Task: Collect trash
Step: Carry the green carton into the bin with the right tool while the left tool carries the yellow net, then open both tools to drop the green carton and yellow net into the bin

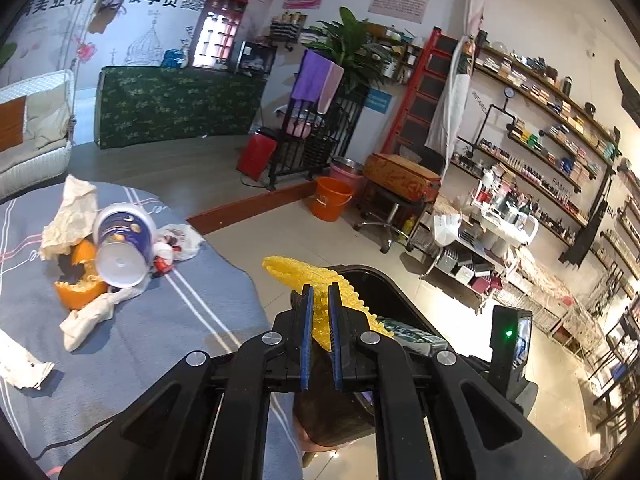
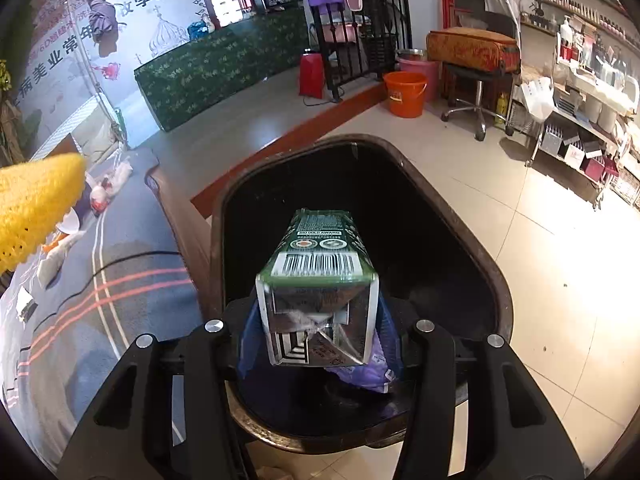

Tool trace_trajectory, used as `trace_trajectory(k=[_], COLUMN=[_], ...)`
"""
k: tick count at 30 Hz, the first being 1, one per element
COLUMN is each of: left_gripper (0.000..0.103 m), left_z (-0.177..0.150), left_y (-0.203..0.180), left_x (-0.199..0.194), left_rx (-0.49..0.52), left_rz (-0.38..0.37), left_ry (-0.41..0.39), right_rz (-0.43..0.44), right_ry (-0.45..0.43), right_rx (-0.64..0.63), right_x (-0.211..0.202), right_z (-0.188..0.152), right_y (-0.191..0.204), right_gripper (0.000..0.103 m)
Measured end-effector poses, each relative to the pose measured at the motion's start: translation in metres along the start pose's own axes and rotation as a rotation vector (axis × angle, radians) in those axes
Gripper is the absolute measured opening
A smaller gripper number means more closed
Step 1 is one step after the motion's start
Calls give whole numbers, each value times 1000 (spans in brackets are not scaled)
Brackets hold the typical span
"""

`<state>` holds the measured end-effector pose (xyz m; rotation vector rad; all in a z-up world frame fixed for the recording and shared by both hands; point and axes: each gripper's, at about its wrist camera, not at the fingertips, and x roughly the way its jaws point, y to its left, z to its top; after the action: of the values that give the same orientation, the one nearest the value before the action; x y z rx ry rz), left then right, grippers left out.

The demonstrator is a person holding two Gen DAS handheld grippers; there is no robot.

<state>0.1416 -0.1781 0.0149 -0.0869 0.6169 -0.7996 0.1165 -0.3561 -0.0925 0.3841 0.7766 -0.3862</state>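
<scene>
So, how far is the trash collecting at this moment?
Nothing is clearly binned yet: the bin looks dark inside, so I cannot tell its contents. In hand: the right gripper holds a green carton above the bin, and the left gripper is shut on yellow foam netting near its rim. Left on the table: orange peel, a white tub, crumpled paper and a small plastic bag.
</scene>
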Motion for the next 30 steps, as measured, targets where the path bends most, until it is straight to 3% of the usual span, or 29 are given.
trace_trajectory(k=[2,4,19,30], left_gripper=[8,9,9,9], left_z=[-1,-2,-9,-22], left_y=[-4,-12,-49,-69], left_x=[5,12,60,108], left_rx=[7,15,46,72], left_rz=[-13,-26,-129,-189], left_ry=[11,25,125,241], right_rz=[-16,-25,-101,-118], right_ry=[-7,-18,-114,-139], right_rx=[-1,8,72,111], right_x=[0,-1,-32,-45], right_z=[-3,-4,2,1], right_y=[-1,-4,-38,-55], right_gripper=[55,71,71,71])
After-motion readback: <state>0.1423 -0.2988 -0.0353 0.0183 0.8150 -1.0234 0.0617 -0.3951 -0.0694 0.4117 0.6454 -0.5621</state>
